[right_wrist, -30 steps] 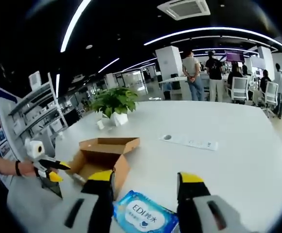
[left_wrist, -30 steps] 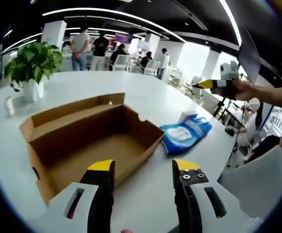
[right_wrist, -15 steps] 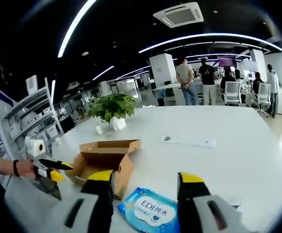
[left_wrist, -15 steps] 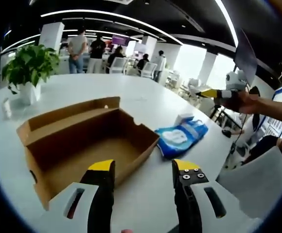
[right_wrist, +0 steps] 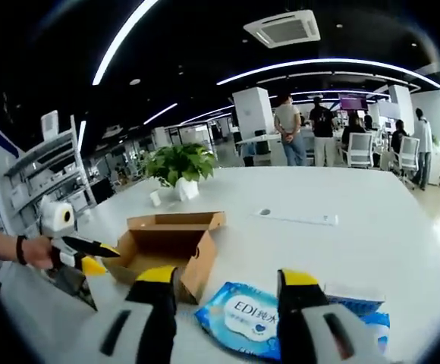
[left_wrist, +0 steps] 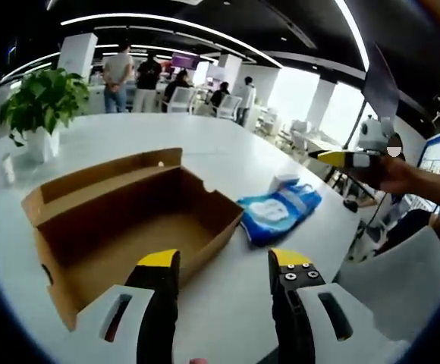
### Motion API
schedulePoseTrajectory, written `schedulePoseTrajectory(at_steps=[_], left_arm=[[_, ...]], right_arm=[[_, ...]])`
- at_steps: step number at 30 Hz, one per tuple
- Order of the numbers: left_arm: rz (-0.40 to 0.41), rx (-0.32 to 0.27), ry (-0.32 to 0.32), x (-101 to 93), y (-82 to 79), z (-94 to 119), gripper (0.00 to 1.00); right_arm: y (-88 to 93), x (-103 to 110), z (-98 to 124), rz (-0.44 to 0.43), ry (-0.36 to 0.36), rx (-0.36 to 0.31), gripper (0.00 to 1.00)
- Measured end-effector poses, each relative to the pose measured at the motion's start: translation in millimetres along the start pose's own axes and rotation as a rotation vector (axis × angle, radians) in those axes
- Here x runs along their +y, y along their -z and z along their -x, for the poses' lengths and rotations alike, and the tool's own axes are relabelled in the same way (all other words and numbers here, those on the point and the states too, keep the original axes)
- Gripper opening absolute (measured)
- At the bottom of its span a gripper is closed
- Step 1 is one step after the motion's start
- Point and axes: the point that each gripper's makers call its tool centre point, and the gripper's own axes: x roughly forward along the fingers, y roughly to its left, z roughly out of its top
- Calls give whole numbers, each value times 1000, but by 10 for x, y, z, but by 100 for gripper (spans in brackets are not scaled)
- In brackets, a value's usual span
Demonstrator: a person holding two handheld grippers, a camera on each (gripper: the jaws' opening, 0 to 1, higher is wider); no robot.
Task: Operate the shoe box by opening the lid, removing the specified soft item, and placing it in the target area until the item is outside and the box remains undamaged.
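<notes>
- Left gripper (left_wrist: 224, 262) is spread wide, holding nothing, above the white surface (left_wrist: 243, 303).
- Right gripper (right_wrist: 227, 279) is gaping too, empty.
- Blue wipes pack (right_wrist: 254, 318) lies flat just beside the shoe box (left_wrist: 121, 220), lid open.
- Potted plant (right_wrist: 176, 168) farther back.

A large white table (left_wrist: 227, 155) is carrying everything here. An open cardboard box (left_wrist: 129, 220) is sitting directly on it, lid folded back, interior showing bare. Just beside the box, apart from its wall, a blue wipes pack (left_wrist: 277, 214) is lying flat, with a small white packet (left_wrist: 284, 182) touching its far end. A potted plant (left_wrist: 42, 106) in a white pot is standing well apart near the far edge, a small white object (left_wrist: 7, 168) resting near it. In the right gripper view, a flat white strip (right_wrist: 296, 218) is lying further out on the tabletop (right_wrist: 372, 235), beyond the box (right_wrist: 167, 243) and pack (right_wrist: 254, 318).
</notes>
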Motion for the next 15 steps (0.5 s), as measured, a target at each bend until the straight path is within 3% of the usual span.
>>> schedulePoseTrajectory(at_steps=[10,15], left_arm=[[-5,8,9,-44,11,-24,47],[0,1,6,-34,-3,-20,47]], right_arm=[[49,154,38,10,10,-29,52],[248,322,19,35,-27,-10,52]])
